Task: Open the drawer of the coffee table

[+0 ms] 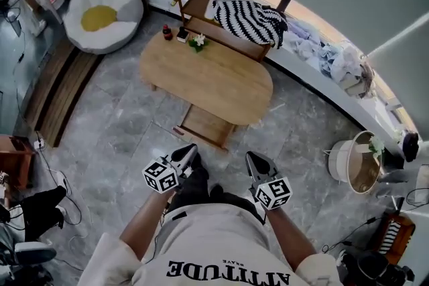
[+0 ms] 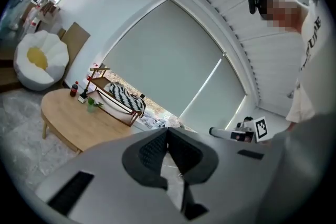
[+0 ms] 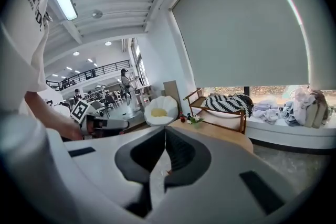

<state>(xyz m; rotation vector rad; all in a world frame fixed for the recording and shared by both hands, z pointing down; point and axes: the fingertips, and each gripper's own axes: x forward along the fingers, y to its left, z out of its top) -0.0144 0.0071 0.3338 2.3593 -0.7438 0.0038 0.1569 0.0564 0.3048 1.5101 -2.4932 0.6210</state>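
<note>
The oval wooden coffee table (image 1: 208, 77) stands on the grey tiled floor ahead of me. Its drawer (image 1: 204, 125) sticks out from under the near side, pulled open. Both grippers hang close to my body, short of the drawer and touching nothing. My left gripper (image 1: 190, 152) is shut, with its jaws together and empty (image 2: 167, 131). My right gripper (image 1: 253, 159) is shut and empty too (image 3: 164, 131). The left gripper view catches the table (image 2: 73, 115) at the lower left. In the right gripper view the table (image 3: 220, 134) lies just beyond the jaws.
A red bottle (image 1: 167, 31) and a small plant (image 1: 198, 42) sit at the table's far end. Behind it are a wooden chair with a striped throw (image 1: 248, 20) and a window bench with clothes (image 1: 322, 50). An egg-shaped beanbag (image 1: 104, 10) is far left, a round basket (image 1: 358, 161) right.
</note>
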